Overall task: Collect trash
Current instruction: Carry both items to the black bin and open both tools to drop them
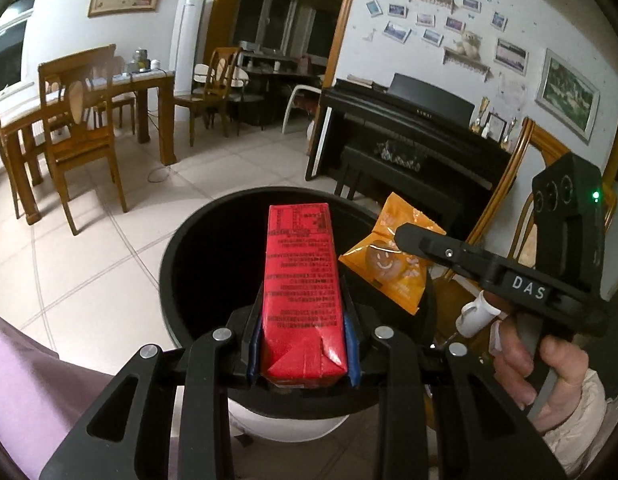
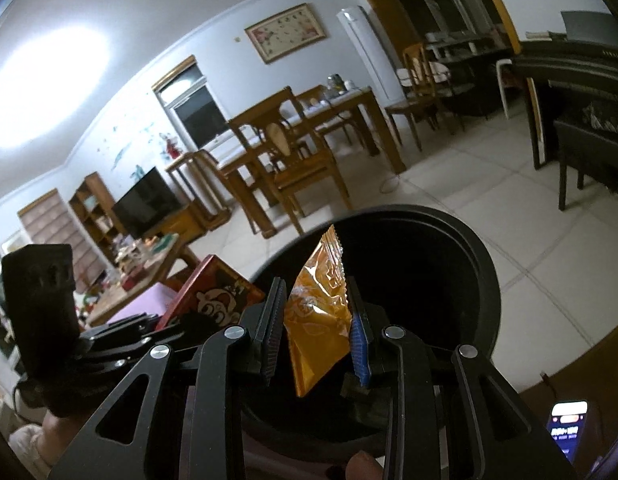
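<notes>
My left gripper (image 1: 303,344) is shut on a red drink carton (image 1: 299,280) and holds it upright over the mouth of a round black trash bin (image 1: 169,272). My right gripper (image 2: 317,332) is shut on an orange snack wrapper (image 2: 317,312) and holds it over the same bin (image 2: 485,280). In the left wrist view the right gripper (image 1: 405,236) comes in from the right with the wrapper (image 1: 389,264) over the bin's right rim. In the right wrist view the carton (image 2: 207,300) and the left gripper's body sit at the left.
The bin stands on a pale tiled floor (image 1: 89,264). A wooden dining table with chairs (image 1: 81,120) is behind it to the left, a black piano (image 1: 409,132) behind to the right. A low table with clutter (image 2: 141,264) and a lit phone (image 2: 567,428) show in the right wrist view.
</notes>
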A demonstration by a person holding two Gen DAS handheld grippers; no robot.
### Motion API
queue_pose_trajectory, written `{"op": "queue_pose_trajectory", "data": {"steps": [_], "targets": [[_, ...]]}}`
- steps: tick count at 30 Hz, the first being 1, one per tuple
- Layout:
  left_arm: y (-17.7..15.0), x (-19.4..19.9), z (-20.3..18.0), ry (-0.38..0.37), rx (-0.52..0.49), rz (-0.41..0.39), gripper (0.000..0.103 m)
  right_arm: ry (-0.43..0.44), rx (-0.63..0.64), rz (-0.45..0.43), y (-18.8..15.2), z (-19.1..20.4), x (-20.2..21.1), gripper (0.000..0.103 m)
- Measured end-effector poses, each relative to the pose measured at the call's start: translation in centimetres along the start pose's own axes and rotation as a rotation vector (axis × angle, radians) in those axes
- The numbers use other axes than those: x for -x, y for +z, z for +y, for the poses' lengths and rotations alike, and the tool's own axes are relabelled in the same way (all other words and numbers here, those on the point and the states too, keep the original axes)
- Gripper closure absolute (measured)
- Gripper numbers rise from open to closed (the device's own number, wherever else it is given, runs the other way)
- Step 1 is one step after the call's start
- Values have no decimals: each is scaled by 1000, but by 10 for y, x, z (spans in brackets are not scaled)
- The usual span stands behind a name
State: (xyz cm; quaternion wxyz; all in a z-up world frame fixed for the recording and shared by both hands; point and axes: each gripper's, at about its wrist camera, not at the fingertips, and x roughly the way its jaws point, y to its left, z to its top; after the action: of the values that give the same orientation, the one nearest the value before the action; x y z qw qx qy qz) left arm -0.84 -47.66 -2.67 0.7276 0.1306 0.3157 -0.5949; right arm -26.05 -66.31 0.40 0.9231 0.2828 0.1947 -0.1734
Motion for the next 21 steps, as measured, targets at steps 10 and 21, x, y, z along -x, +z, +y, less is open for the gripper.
{"op": "queue_pose_trajectory", "data": {"steps": [10,21], "targets": [[-5,16,-15,141,-94,-35,5,-3,-51,-11,-9,-2,6,29],[-16,83,2,217,-70,-103,5,41,23,16,-13,58,2,26]]}}
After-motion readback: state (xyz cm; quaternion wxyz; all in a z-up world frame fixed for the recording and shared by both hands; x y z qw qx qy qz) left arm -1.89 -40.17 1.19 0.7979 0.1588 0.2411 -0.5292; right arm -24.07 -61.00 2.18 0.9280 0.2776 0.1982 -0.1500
